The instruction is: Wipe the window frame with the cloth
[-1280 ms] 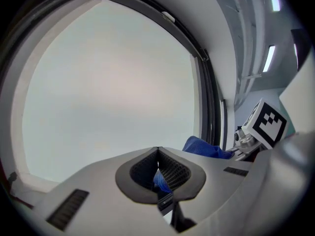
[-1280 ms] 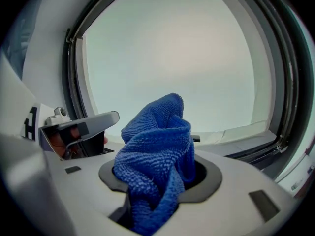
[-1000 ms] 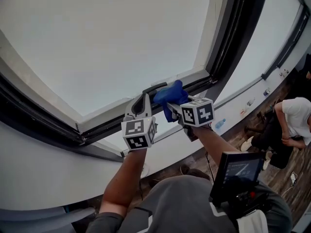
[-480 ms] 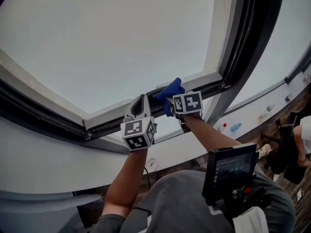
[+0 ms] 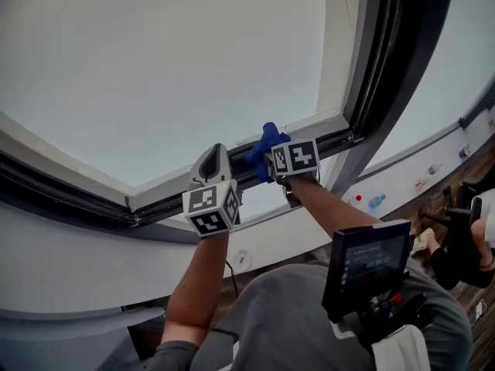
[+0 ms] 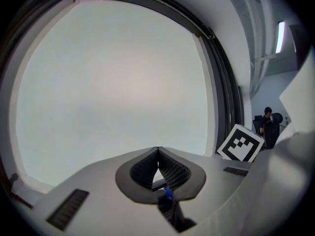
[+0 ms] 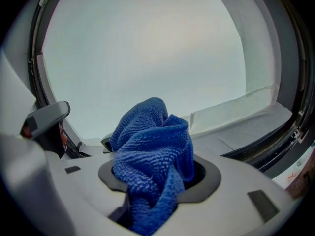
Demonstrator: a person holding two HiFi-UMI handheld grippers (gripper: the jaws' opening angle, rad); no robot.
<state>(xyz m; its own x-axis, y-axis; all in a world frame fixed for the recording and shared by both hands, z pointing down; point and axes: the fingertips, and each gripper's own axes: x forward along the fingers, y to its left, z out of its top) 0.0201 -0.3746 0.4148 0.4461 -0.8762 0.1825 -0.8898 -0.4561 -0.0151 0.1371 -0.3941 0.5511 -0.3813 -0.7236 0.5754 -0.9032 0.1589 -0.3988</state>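
My L gripper (image 5: pixel 214 157), jaws pinched together w/ nothing in them, is at 9 o'clock of my R gripper (image 5: pixel 271 154), which clamps the blue cloth (image 5: pixel 265 139) at the window frame (image 5: pixel 313 125) bottom rail, glass (image 5: pixel 170 68) beyond at 12.

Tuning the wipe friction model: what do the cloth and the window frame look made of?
The cloth looks like blue microfibre terry, matte; fine looped pile and soft folds show. The window frame is smooth white, slightly matte, painted metal or plastic, cannot tell which; its dark track looks like black metal or rubber seal.
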